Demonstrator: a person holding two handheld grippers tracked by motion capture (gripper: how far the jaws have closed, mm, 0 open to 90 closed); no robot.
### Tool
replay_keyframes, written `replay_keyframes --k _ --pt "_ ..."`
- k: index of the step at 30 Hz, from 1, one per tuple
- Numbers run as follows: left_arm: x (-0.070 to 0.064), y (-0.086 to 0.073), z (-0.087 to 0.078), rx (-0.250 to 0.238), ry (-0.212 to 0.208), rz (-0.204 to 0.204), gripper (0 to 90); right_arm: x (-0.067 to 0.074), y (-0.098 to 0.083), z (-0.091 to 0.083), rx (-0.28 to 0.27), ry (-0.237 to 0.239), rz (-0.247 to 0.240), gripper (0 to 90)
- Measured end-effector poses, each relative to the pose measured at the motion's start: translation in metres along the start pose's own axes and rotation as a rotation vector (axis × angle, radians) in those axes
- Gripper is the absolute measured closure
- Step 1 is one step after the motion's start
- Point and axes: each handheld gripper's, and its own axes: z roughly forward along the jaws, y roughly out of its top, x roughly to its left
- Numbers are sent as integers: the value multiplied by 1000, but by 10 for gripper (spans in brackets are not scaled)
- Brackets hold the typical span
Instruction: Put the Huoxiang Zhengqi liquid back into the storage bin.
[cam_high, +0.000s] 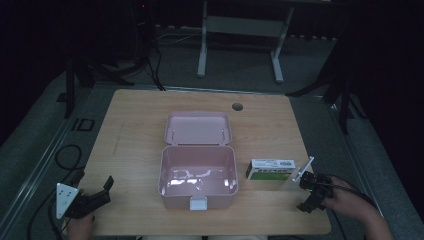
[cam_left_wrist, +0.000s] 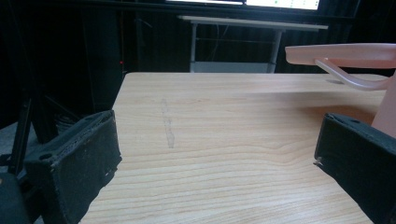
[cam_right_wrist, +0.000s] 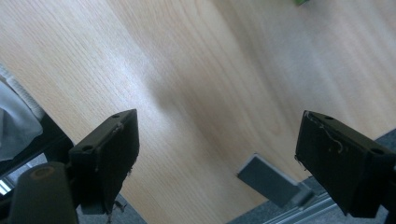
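With both my left gripper (cam_high: 95, 192) and right gripper (cam_high: 311, 192) spread wide and empty, the light, crushable carton (cam_high: 270, 169) lay just right of the pink box (cam_high: 198, 176), best pinched across its long sides.

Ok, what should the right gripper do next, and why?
Probably turn the right gripper toward the green-and-white carton and close on it: its jaws are open and empty beside it, and the pink box stands open, empty.
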Motion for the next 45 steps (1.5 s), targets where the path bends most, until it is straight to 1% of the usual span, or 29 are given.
replay_keyframes --k 1,3,4,6,7,8,10,11,12,13,14,15,17,18,22,23,25,29,32,33,34,35,36,37,38,41,42,44,45 --pt "0 0 0 0 0 0 3 0 0 0 0 0 0 132" --pt "0 0 0 1 0 -1 3 -2 1 -6 -15 -5 1 131" --pt "0 0 0 1 0 -1 3 -5 3 -13 -26 -12 -7 131" --pt "0 0 0 1 -1 -1 3 -6 4 -18 -33 -25 -31 125" --pt "0 0 0 1 -1 -1 3 -6 4 -18 -33 -25 -31 125" --pt "0 0 0 2 -1 -2 3 -8 6 -23 -26 1 -35 113" --pt "0 0 0 1 -1 -2 3 -9 7 -24 -29 2 -34 113" --pt "0 0 0 2 -2 -2 3 -10 9 -27 -24 14 -47 113" --pt "0 0 0 3 -2 -2 4 -10 9 -28 -15 2 -59 114" --pt "0 0 0 3 -2 -2 3 -10 10 -28 -15 3 -74 114" --pt "0 0 0 2 -2 -2 3 -10 10 -28 -15 3 -74 114" --pt "0 0 0 2 -2 -2 3 -11 12 -31 -21 -4 -95 128" --pt "0 0 0 2 -2 -2 3 -12 13 -33 -22 -8 -99 128" --pt "0 0 0 2 -2 -2 3 -13 16 -37 -27 -23 -115 132" --pt "0 0 0 4 -2 -2 3 -17 20 -43 -39 -25 -126 141" --pt "0 0 0 4 -2 -2 3 -19 24 -47 -39 -27 -134 141" --pt "0 0 0 4 -2 -2 4 -20 26 -49 -39 -27 -134 141" --pt "0 0 0 4 -3 -2 3 -25 36 -59 -46 -54 -147 152" --pt "0 0 0 5 -3 -1 3 -28 46 -65 -27 -73 -129 152" --pt "0 0 0 5 -4 -2 3 -28 46 -65 -27 -73 -129 152" --pt "0 0 0 4 -3 -2 3 -30 55 -69 -28 -83 -125 152" --pt "0 0 0 4 -4 -3 3 -31 57 -71 -31 -89 -131 152" --pt "0 0 0 4 -4 -3 4 -31 61 -73 -35 -81 -137 161" --pt "0 0 0 3 -4 -3 4 -30 64 -74 -35 -73 -153 179" --pt "0 0 0 4 -5 -3 4 -29 68 -75 -34 -77 -174 179" --pt "0 0 0 3 -6 -4 4 -29 71 -76 -35 -67 -186 179" --pt "0 0 0 3 -7 -4 3 -26 79 -76 -29 -70 -223 198" --pt "0 0 0 3 -8 -5 4 -25 84 -74 -14 -72 -246 235" --pt "0 0 0 3 -8 -5 4 -24 87 -73 -12 -59 -271 236"
